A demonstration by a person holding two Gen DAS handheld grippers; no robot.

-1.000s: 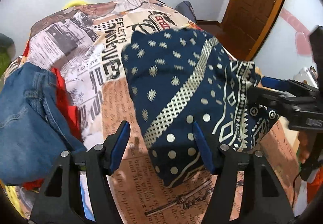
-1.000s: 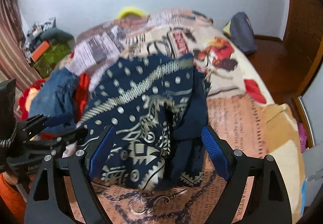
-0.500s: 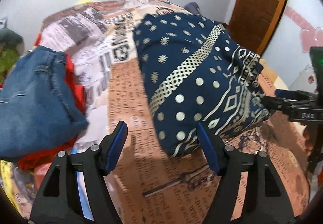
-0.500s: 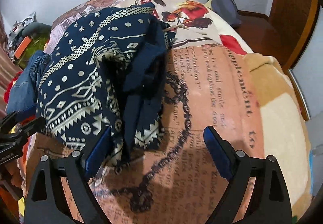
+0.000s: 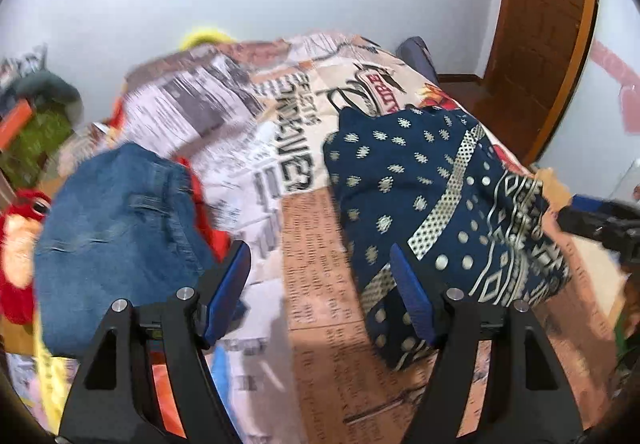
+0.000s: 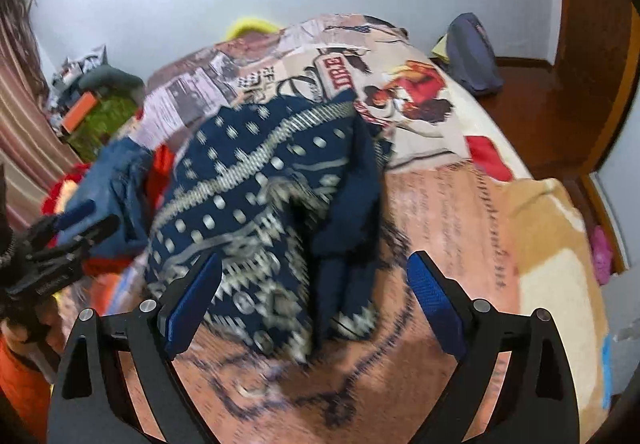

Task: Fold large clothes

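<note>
A navy garment with white dots and geometric bands [image 5: 432, 203] lies bunched on the bed, also in the right wrist view [image 6: 260, 203]. My left gripper [image 5: 320, 296] is open and empty, held above the bedspread at the garment's left edge; its right finger overlaps the cloth in view. My right gripper [image 6: 314, 304] is open and empty, hovering over the garment's near end. The right gripper also shows at the right edge of the left wrist view [image 5: 600, 224]. The left gripper shows at the left of the right wrist view [image 6: 60, 240].
A newspaper-print bedspread [image 5: 280, 123] covers the bed. Blue jeans [image 5: 116, 236] over red cloth lie at the left. A dark bag [image 6: 472, 51] sits on the floor by the wooden door [image 5: 544, 23]. Clutter and a green box [image 6: 96, 115] stand at the far left.
Both grippers have drawn back and tilted up from the garment; the views now show more wall. The garment stays on the bed. Both stay open.
</note>
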